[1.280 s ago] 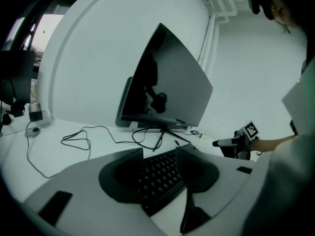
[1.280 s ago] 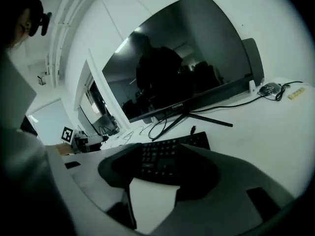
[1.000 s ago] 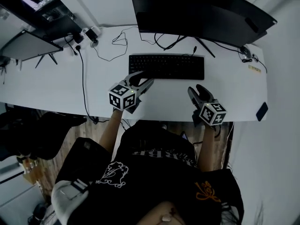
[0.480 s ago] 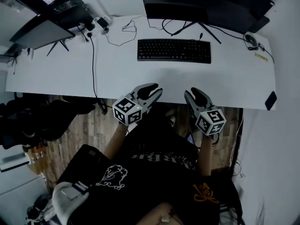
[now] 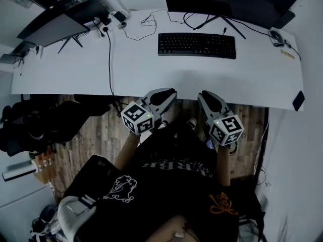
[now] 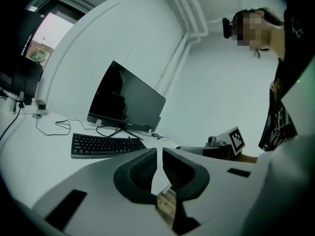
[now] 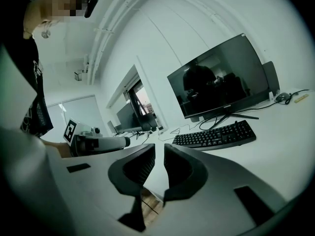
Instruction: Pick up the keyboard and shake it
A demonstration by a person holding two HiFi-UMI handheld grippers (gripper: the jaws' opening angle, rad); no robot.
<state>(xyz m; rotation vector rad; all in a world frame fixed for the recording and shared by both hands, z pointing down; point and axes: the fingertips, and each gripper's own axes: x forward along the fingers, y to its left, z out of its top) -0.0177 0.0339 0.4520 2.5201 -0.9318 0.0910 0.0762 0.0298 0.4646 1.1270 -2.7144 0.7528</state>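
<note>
The left gripper (image 5: 170, 93) and right gripper (image 5: 204, 96) are drawing back past the near edge of the surface (image 5: 151, 72), and their jaws have just been closing, now nearly together on nothing. The keyboard (image 5: 197, 45) is lying flat by the far edge (below the monitor (image 5: 227, 4)), so nothing is holding it; I judge the handling over.

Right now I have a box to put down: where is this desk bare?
Bare: the wide strip between the keyboard and the desk's near edge, and left of the cable. Crowded: the back edge, with plugs and the monitor.
</note>
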